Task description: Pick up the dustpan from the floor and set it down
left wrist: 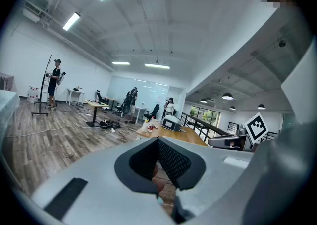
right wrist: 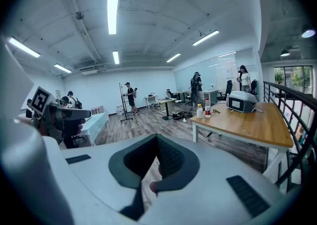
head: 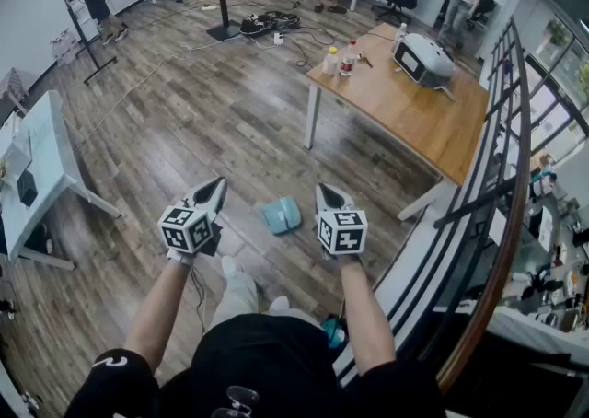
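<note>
Person's dark top (head: 267,361): nearest the head camera, at the bottom edge, with both forearms reaching forward from it.
Floor (head: 202,121): wood planks; it carries the dustpan, so the task's thing lies low, not lifted.
Wooden table (head: 414,103): stands well apart from the dustpan, beyond it, with bottles and a grey appliance on top.
Left gripper (head: 217,183): jaws drawn together with nothing between them; it hangs in the air just left of the dustpan.
Right gripper (head: 324,190): jaws likewise pressed together and empty, just right of the dustpan.
Dustpan (head: 281,214): teal, flat on the floor between the two grippers, touched by neither.
Stage: judged from how things lie, the scene fits the dustpan waiting to be lifted as well as the dustpan already put back down; the pictures do not settle which.
Head view only: shows the dustpan plainly and its place between the grippers.
Gripper views only: show the jaw tips meeting up close and the room level ahead (ceiling lights, people at far desks); the dustpan cannot be made out plainly in either.
Cross-sight: each gripper view catches the other gripper's marker cube (left wrist: 257,126) at its edge.
</note>
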`<state>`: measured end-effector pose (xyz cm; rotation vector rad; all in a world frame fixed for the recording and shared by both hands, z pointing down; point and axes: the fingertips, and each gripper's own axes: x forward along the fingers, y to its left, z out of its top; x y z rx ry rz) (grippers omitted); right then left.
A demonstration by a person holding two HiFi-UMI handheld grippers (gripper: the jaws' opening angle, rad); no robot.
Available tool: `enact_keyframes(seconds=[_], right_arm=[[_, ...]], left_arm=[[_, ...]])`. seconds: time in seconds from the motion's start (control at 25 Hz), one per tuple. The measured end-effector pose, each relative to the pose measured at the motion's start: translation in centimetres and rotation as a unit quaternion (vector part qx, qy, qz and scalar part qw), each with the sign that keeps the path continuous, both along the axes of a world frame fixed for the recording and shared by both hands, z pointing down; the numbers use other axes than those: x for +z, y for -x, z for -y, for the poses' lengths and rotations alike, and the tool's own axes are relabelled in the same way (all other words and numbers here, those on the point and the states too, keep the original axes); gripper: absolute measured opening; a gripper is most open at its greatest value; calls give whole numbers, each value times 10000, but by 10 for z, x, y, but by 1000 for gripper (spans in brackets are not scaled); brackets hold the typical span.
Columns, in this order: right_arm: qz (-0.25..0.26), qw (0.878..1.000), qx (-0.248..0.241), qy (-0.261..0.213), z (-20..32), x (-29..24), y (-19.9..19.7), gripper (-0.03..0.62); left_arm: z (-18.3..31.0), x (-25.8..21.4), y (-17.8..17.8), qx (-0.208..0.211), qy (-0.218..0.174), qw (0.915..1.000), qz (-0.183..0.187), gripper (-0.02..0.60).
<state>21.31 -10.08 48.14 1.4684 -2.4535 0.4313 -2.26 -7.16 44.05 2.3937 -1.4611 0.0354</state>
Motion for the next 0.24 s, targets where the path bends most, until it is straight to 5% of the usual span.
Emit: enact_keyframes(seconds=[0.24], right_arm=[[-16,10000,8,14,-2,3,-3,-6]], left_arm=[[0,-1,-3,23,0,10000,11,-3]])
